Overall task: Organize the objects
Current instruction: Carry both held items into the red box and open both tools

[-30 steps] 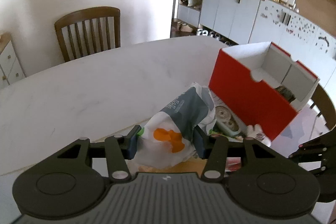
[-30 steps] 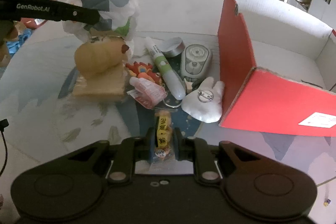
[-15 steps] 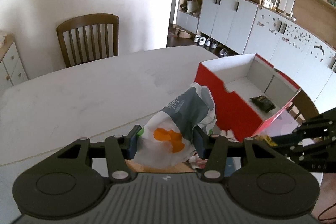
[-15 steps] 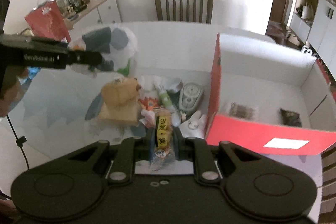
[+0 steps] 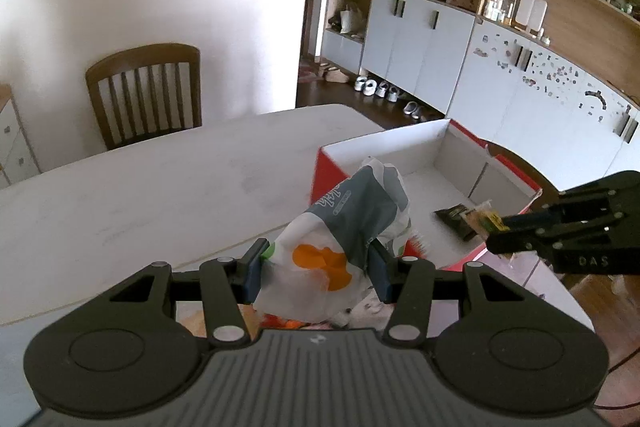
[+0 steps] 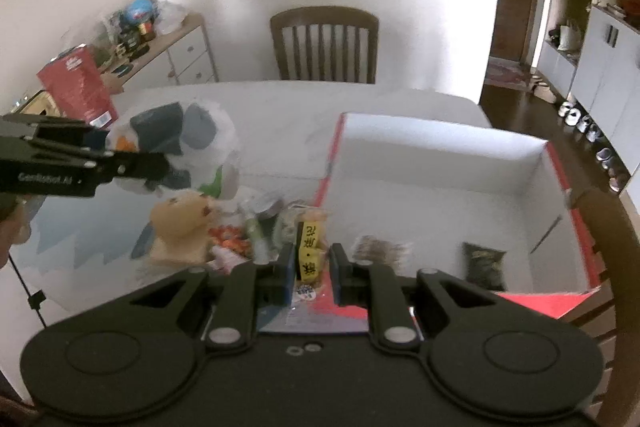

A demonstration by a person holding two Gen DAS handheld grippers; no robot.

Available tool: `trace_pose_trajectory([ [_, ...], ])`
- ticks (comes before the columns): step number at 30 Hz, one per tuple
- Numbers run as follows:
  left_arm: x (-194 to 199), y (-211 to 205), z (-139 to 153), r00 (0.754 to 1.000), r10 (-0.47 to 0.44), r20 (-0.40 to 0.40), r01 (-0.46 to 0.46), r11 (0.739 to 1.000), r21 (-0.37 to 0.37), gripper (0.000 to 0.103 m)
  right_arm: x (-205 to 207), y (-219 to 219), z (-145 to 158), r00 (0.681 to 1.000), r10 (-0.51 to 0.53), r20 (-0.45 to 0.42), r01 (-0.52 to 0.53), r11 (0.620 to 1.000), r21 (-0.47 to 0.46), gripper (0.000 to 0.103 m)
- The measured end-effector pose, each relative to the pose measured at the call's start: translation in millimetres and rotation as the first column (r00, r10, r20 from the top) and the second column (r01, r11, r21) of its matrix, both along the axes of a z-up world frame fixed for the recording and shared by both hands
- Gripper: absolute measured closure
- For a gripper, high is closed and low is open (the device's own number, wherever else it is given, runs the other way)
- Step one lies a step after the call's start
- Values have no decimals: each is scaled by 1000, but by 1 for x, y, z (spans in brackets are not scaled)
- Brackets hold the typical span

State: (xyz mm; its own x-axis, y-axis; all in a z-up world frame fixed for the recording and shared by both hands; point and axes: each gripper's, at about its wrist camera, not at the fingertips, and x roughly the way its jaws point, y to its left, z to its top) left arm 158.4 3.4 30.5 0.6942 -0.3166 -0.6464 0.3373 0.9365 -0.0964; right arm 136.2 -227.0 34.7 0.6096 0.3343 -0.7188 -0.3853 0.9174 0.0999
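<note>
White table (image 5: 132,195) halfway sorted: two packets in red box (image 6: 440,163), left gripper (image 5: 316,267) clamping plastic bag (image 5: 344,227), right gripper (image 6: 310,267) pinching yellow snack packet (image 6: 308,251), toys left.

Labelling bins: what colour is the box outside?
Red box outside, white inside; clearest from the left wrist.

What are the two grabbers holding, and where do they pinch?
Left gripper: crumpled plastic bag, by its lower sides. Right gripper: yellow snack packet, by its lower half.
</note>
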Motion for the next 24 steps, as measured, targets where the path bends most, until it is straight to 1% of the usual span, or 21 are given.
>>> trace_pose_trajectory([
  [7, 18, -52, 2, 999, -31, 9, 31, 999, 18, 52, 20, -43, -2, 999, -35, 17, 35, 999, -14, 86],
  [15, 45, -106, -9, 999, -43, -16, 43, 998, 39, 52, 47, -81, -14, 997, -73, 7, 73, 997, -38, 86],
  [19, 63, -130, -20, 999, -41, -35, 44, 996, 73, 52, 63, -96, -24, 995, -102, -13, 101, 994, -45, 86],
  [24, 85, -155, -39, 998, -44, -50, 51, 990, 135, 52, 80, -109, -40, 992, -124, -27, 121, 990, -76, 86],
])
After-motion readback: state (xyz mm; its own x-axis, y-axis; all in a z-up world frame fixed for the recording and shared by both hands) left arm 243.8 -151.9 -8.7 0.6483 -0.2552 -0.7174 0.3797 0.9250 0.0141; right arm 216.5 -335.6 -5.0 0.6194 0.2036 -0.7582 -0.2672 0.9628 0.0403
